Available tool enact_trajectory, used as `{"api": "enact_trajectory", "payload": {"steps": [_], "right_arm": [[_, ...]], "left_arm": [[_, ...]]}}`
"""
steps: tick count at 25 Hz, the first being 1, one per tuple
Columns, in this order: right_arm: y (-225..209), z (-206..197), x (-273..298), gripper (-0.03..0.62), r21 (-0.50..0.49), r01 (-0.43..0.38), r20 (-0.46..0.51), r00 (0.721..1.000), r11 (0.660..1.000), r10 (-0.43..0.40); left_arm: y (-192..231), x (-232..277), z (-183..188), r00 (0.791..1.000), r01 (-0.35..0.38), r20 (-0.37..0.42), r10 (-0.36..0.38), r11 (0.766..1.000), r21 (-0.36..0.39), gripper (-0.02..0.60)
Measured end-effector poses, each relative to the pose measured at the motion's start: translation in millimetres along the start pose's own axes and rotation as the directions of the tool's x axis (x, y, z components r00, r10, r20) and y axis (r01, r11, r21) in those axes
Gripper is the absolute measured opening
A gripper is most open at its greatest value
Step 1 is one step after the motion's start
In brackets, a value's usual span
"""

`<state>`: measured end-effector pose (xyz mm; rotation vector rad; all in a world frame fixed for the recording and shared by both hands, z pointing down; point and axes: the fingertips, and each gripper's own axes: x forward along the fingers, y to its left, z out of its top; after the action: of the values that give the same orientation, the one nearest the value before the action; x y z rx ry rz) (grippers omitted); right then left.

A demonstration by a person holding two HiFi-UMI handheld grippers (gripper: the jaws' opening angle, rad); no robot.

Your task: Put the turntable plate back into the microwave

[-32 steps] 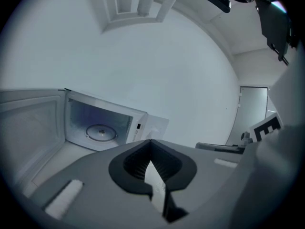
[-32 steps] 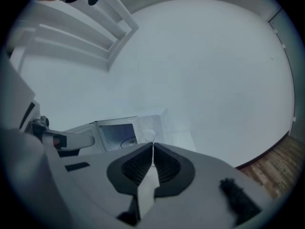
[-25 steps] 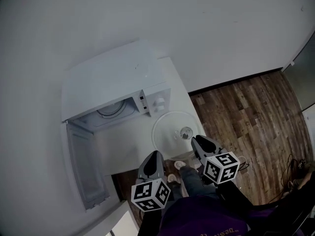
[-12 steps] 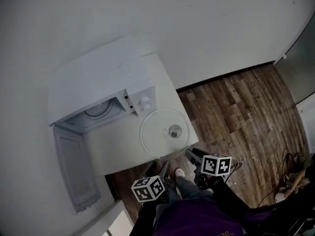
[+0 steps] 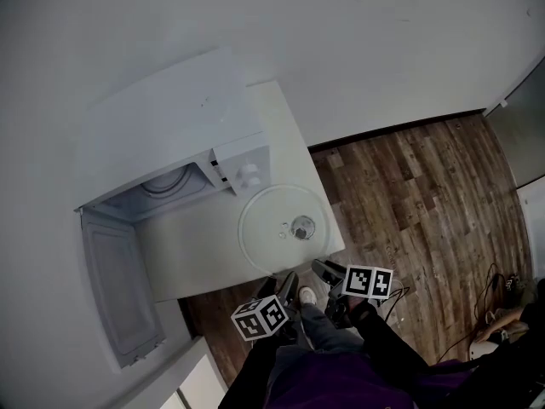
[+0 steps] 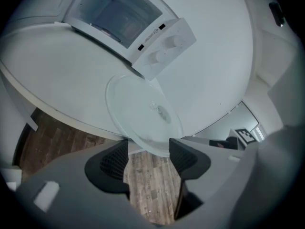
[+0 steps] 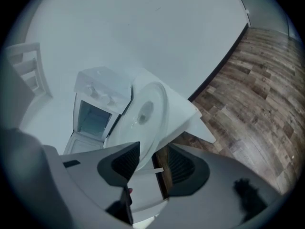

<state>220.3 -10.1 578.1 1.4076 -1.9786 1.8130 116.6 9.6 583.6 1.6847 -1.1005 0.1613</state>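
1. Left gripper view: the left gripper [image 6: 148,149] has its two dark jaws well apart, having just been opening, and the pads press on nothing; only wooden floor [image 6: 147,185] shows in the gap
2. Right gripper view: the right gripper [image 7: 152,149] is likewise spread, its jaws just opened wider, with nothing clamped between the ribbed pads
3. In the head view both tools sit low in the frame, close to the person's body, the left gripper [image 5: 288,285] beside the right gripper [image 5: 326,271], each pointing towards the table's front edge and apart from the glass
4. Just past the jaw tips lies the turntable plate [image 5: 268,228], a clear glass disc flat on the white table [image 5: 196,245] near its front right corner; its near rim reaches the table edge and seems to stick out slightly over it [image 6: 143,113] [image 7: 147,113]
5. Behind the plate stands the white microwave [image 5: 170,118], its two knobs [image 5: 249,173] just beside the plate's far rim
6. The microwave door [image 5: 119,292] is swung fully open to the left, and the cavity [image 6: 119,18] has no plate in it
7. Dark wood floor [image 5: 409,203] spreads out to the right of the table, and a light wall [image 5: 358,41] rises behind the microwave
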Motion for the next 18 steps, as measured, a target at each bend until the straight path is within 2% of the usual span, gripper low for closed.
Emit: {"api": "enact_trajectory", "payload": {"steps": [4,7,9,11,13,17,18], "right_arm": [[1.0,-5.9,7.0,0.173,0.041,-0.018,-0.033,0.999,0.999,0.019],[1.5,-8.8,11.7,0.173,0.066,-0.024,-0.051,0.998,0.998,0.027],[4.2,-9.8,14.1,0.170,0.090,-0.039,-0.051,0.998,0.995,0.043],[7.1,-8.9,14.7,0.103,0.107,-0.054,-0.047,0.997,0.993,0.059],[7.3,-8.3,14.6,0.101,0.118,-0.061,-0.043,0.997,0.991,0.066],[8.3,-9.2,15.0,0.092,0.147,-0.084,-0.037,0.995,0.986,0.090],[8.6,-9.1,14.8,0.091,0.151,-0.088,-0.035,0.995,0.985,0.094]], "left_arm": [[4.7,0.9,-1.4,1.000,0.026,-0.002,-0.026,0.996,-0.086,0.258],[1.2,8.8,-6.1,0.996,0.077,-0.022,-0.084,0.976,-0.204,0.258],[-2.1,12.5,-6.5,0.993,0.106,-0.021,-0.116,0.961,-0.254,0.256],[-9.9,16.6,-6.9,0.987,0.145,-0.030,-0.160,0.948,-0.284,0.232],[-16.9,20.7,-6.8,0.981,0.175,-0.030,-0.193,0.936,-0.307,0.213],[-17.6,24.4,-4.9,0.982,0.175,-0.008,-0.189,0.925,-0.336,0.124],[-17.8,24.5,-4.6,0.981,0.181,0.003,-0.193,0.919,-0.351,0.122]]}}
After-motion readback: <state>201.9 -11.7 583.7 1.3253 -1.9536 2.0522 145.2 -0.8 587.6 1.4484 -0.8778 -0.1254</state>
